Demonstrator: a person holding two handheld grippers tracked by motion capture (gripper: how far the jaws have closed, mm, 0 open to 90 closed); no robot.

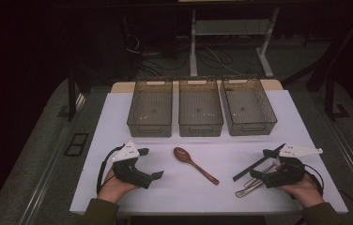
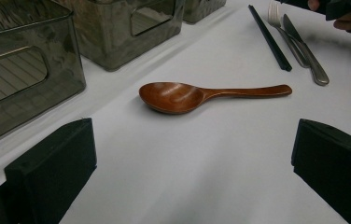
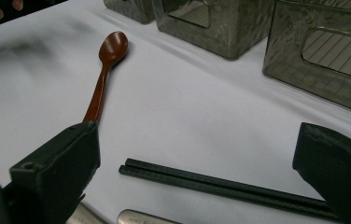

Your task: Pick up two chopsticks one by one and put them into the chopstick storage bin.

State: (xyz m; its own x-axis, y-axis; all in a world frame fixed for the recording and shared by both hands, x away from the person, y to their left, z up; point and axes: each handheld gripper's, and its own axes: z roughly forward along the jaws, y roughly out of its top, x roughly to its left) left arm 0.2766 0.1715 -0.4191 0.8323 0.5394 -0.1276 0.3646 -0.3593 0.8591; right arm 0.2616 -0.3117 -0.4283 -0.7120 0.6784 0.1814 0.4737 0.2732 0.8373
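Your L gripper (image 1: pixel 152 164) rests at table (image 1: pixel 118 117) near edge, jaws spread wide, nothing between. R gripper (image 1: pixel 259 165) likewise wide, empty, over chopsticks (image 3: pixel 220 184) w/ metal cutlery (image 1: pixel 252 185) just beside. Spoon (image 1: pixel 194 164) lies flat mid-table between your grippers, untouched, bowl toward bins (image 1: pixel 200 112). Three bins sit in row at far side.

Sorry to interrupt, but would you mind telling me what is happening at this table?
A person holds the left gripper and the right gripper, both open and holding nothing. A wooden spoon lies between them; black chopsticks, a fork and a knife lie by the right gripper. Three bins behind look empty.
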